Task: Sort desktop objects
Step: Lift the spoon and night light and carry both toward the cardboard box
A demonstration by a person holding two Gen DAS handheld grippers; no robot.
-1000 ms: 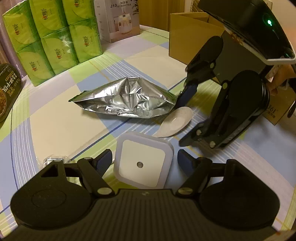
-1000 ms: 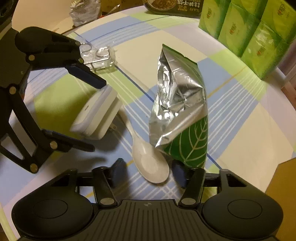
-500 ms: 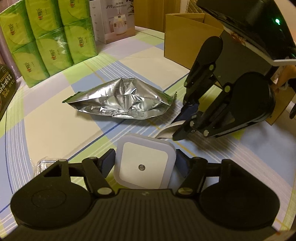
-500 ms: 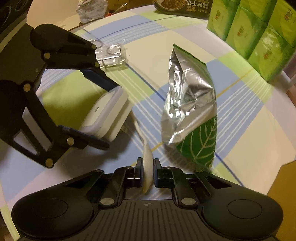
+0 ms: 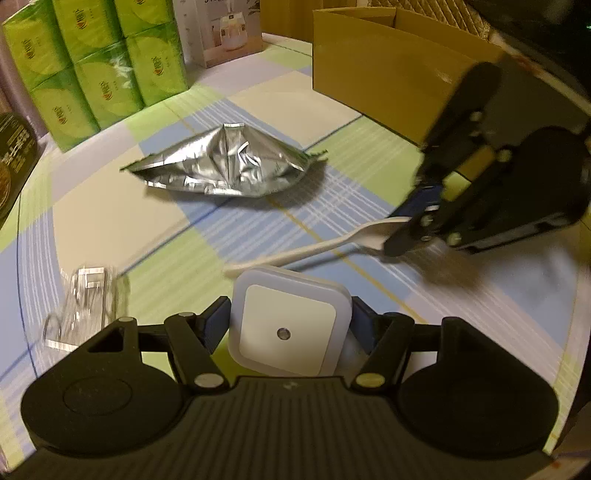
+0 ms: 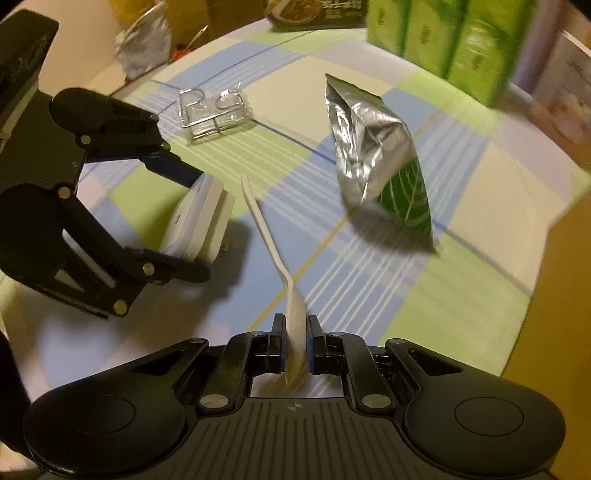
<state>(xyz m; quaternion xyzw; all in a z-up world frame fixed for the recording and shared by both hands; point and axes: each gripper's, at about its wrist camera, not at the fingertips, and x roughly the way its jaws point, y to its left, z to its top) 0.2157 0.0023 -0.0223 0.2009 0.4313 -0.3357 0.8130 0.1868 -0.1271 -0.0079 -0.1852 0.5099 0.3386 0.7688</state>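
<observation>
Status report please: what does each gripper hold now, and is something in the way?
Left gripper shut on night light. Right gripper shut on white spoon, bowl end. Foil bag and wire clip packet lie apart, nothing blocking.

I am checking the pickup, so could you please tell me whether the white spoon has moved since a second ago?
Yes. The white spoon lay flat by the foil bag; now it is off the cloth, bowl clamped in the right tool, handle pointing away from the camera.

Checked tablecloth (image 5: pixel 110 218) in pale blue, green and cream over the table. Far left, stacked green tissue packs (image 5: pixel 92 62); far right, a brown cardboard box (image 5: pixel 376 74). Between them, a white product box (image 5: pixel 221 29). Warm, dim light throughout.
</observation>
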